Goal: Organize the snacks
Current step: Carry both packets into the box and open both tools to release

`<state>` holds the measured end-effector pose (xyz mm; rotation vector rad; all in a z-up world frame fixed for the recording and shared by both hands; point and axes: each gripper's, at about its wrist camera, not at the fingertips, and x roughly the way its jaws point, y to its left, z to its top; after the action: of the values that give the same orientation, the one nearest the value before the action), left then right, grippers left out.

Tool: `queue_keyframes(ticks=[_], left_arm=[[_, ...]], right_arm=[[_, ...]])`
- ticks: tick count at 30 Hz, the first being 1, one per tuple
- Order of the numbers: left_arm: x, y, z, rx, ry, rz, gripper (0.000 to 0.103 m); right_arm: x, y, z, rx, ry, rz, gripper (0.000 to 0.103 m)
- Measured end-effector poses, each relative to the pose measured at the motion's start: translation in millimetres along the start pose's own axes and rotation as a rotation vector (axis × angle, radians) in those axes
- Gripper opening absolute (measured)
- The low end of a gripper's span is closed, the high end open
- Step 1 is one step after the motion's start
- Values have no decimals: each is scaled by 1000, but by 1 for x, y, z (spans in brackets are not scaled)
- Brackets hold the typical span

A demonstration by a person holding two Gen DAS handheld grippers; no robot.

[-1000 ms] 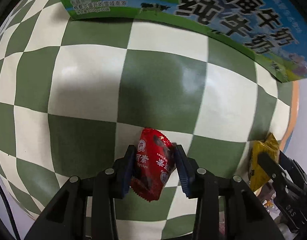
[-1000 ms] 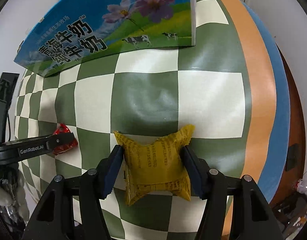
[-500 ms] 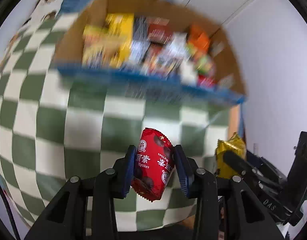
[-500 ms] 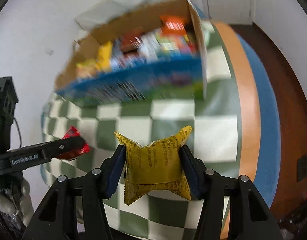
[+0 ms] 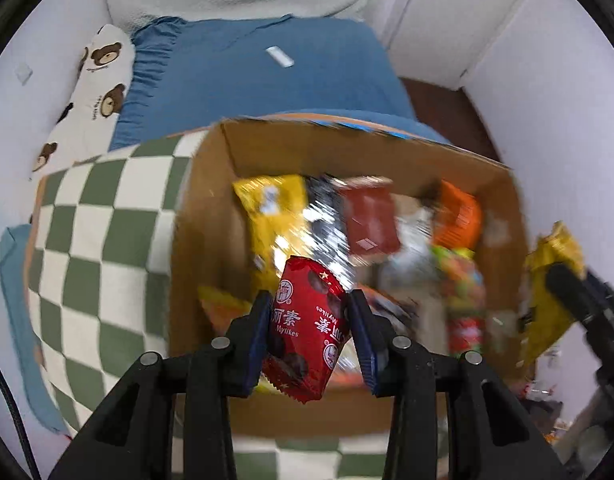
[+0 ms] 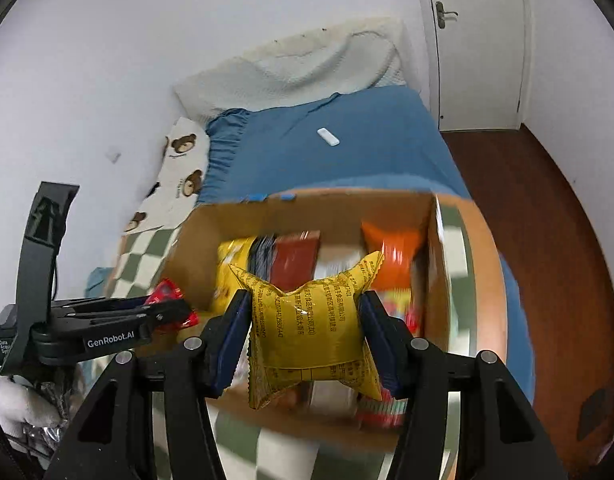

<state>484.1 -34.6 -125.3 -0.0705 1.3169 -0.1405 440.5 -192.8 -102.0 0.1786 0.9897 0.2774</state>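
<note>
My left gripper (image 5: 309,328) is shut on a red snack packet (image 5: 307,324) and holds it above the near side of an open cardboard box (image 5: 211,216) full of several snack packs. My right gripper (image 6: 305,332) is shut on a yellow snack packet (image 6: 311,328) and holds it over the same box (image 6: 331,212). The right gripper with its yellow packet (image 5: 551,292) shows at the right edge of the left wrist view. The left gripper with its red packet (image 6: 169,294) shows at the left of the right wrist view.
The box stands on a green and white checked cloth (image 5: 95,240) on a bed with a blue sheet (image 5: 267,84). A bear-print pillow (image 5: 95,84) lies by the wall. A white door (image 6: 475,48) and brown floor (image 6: 547,216) are at the right.
Both grippers have lifted from low over the checked cloth to above the box, each still holding its packet. The box interior has come into view.
</note>
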Motion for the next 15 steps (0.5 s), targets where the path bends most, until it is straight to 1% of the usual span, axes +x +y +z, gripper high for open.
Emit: queue_keyframes(ticks=[3, 5, 7, 9, 11, 12, 13, 14, 15], left_arm=[[29, 14, 28, -2, 48, 55, 36], [47, 18, 36, 0, 74, 79, 36], [58, 20, 42, 0, 87, 96, 37], [69, 24, 49, -7, 97, 95, 37], [78, 28, 54, -18, 104, 108, 37], [80, 29, 56, -20, 104, 120, 40], [82, 30, 57, -24, 105, 127, 46], [85, 31, 57, -34, 114, 130, 65], [88, 32, 58, -39, 117, 115, 73]], right_arm=[[39, -2, 31, 0, 38, -26, 58], [68, -4, 47, 4, 71, -43, 58], [89, -7, 55, 11, 98, -59, 59], [115, -10, 63, 27, 134, -65, 59], [135, -14, 68, 45, 151, -73, 63], [144, -17, 70, 58, 166, -74, 68], [151, -20, 70, 65, 183, -78, 83], [157, -22, 71, 76, 196, -85, 95], [161, -24, 71, 82, 199, -91, 96]])
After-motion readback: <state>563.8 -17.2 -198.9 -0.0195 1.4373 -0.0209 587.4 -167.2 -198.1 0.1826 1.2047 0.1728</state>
